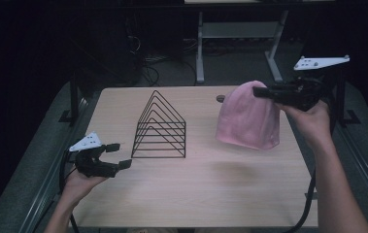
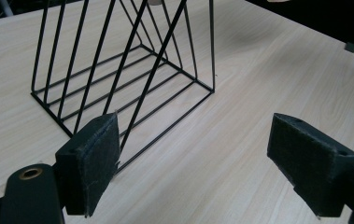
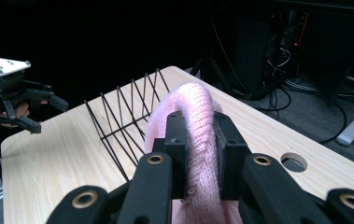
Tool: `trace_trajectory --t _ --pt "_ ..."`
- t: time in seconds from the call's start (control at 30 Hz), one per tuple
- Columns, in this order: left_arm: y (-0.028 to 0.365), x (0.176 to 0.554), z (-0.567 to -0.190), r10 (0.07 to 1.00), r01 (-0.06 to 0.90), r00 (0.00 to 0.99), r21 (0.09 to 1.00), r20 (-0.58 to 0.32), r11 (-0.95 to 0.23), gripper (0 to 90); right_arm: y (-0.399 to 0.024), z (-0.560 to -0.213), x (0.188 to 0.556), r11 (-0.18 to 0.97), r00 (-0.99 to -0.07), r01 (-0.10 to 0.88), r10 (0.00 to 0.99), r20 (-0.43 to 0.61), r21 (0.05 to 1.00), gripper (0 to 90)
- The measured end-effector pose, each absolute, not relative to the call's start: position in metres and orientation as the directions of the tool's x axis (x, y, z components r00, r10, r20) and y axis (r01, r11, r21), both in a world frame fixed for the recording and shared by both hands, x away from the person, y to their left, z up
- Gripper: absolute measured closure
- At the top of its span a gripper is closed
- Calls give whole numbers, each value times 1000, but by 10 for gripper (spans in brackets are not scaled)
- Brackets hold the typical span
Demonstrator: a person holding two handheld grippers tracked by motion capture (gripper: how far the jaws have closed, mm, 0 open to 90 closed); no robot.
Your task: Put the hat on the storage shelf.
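High view showed the right gripper clamped on the crown of a pink knit hat, hanging above the table's far right part; the wire rack stood leftward, nearer the wide-open, empty left gripper.

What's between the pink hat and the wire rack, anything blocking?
Nothing visible. The right gripper holds the pink hat lifted above the table; only bare tabletop lies between it and the wire rack. The open left gripper sits on the rack's other side.
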State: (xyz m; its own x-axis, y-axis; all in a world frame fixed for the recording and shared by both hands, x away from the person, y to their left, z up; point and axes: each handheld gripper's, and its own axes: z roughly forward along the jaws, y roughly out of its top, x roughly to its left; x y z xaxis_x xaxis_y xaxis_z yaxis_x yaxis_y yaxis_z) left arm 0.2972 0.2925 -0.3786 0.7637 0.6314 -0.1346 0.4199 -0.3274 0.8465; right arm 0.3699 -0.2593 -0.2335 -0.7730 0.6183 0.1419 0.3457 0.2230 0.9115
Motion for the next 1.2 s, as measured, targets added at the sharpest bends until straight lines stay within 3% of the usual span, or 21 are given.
trace_trajectory --t 1.2 --pt "276 301 -346 567 366 816 860 -111 -357 168 -195 -188 366 278 -852 255 518 79 926 781"
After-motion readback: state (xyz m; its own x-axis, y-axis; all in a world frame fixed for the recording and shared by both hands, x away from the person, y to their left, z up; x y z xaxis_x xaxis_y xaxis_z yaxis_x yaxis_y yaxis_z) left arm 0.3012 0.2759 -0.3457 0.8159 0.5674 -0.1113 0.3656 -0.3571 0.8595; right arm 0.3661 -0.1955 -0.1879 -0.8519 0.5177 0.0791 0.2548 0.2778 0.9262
